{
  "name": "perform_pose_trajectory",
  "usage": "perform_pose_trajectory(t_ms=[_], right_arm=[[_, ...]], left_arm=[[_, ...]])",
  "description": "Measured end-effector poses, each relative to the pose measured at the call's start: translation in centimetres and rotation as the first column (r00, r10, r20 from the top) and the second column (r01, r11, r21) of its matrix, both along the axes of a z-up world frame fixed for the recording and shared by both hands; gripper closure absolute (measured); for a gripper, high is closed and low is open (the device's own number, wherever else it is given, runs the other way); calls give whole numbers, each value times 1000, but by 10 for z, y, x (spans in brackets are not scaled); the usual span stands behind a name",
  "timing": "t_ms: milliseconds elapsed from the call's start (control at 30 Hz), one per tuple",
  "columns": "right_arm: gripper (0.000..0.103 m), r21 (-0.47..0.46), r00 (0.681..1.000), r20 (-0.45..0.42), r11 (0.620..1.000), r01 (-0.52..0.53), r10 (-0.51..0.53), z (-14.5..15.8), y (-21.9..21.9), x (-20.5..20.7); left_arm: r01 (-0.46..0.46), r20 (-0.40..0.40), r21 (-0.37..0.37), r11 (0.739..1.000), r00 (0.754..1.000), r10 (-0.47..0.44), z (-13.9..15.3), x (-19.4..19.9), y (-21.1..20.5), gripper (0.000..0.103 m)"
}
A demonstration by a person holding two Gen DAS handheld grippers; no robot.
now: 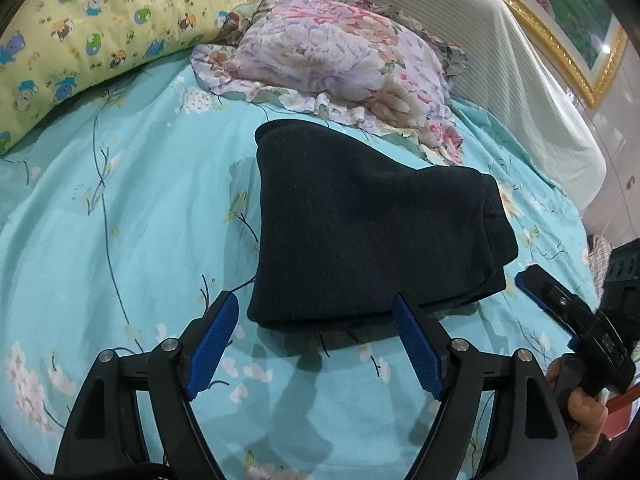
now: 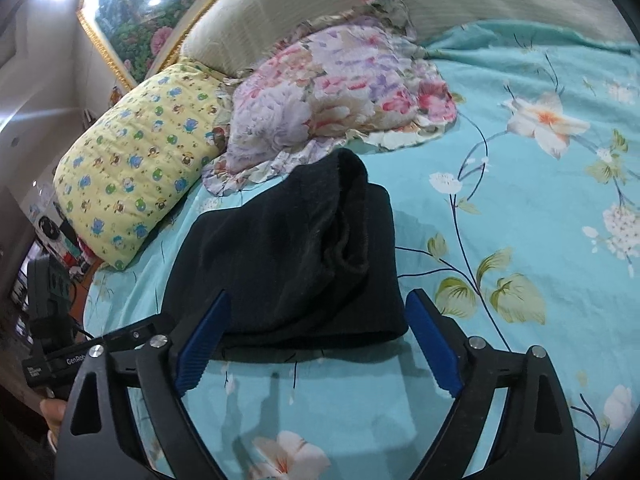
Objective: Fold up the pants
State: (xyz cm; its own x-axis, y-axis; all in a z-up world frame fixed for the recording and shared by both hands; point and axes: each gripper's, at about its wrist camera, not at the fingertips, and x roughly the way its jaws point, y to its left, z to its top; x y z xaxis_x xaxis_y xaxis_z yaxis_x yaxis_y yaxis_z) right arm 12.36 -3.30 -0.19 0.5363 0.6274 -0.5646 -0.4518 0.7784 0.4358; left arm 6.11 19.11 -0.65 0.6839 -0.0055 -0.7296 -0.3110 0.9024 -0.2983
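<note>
The pants [image 1: 360, 228] lie folded into a compact dark bundle on the bed [image 1: 120, 220], on a turquoise floral sheet, just in front of a floral pillow [image 1: 340, 56]. A yellow pillow [image 1: 92, 28] sits beside that one, against the headboard [image 1: 520, 60].

The left claw [image 1: 316, 344] stands wide open and holds nothing; its 2 blue pads flank the near edge of the bundle without pressing on it. The right claw [image 2: 318, 344] is likewise wide open and empty, its pads either side of the near edge (contact cannot be confirmed from this angle).

In the left view the right claw appears at the right border, carried by a hand [image 1: 580, 412]. A framed picture [image 2: 140, 20] hangs above the headboard.
</note>
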Motion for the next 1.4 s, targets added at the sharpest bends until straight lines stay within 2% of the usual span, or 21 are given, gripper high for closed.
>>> perform_pose_trajectory(t_ms=[200, 333, 600, 1067, 1400], right_arm=[[4, -77, 985, 166, 997, -32, 45, 8, 8, -26], [3, -146, 972, 219, 988, -52, 84, 7, 18, -36], [2, -142, 967, 242, 989, -51, 85, -2, 21, -42], [2, -170, 950, 282, 982, -85, 131, -13, 32, -53], [2, -200, 946, 279, 974, -111, 165, -17, 41, -53]], left_arm=[[-27, 21, 92, 995, 999, 25, 1, -12, -12, 21], [-29, 21, 132, 991, 999, 26, -1, -14, -18, 21], [-63, 8, 170, 983, 998, 63, -7, -21, -22, 20], [-2, 22, 224, 975, 1000, -3, -11, -23, -43, 12], [7, 13, 233, 972, 1000, -10, -21, -23, -45, 11]])
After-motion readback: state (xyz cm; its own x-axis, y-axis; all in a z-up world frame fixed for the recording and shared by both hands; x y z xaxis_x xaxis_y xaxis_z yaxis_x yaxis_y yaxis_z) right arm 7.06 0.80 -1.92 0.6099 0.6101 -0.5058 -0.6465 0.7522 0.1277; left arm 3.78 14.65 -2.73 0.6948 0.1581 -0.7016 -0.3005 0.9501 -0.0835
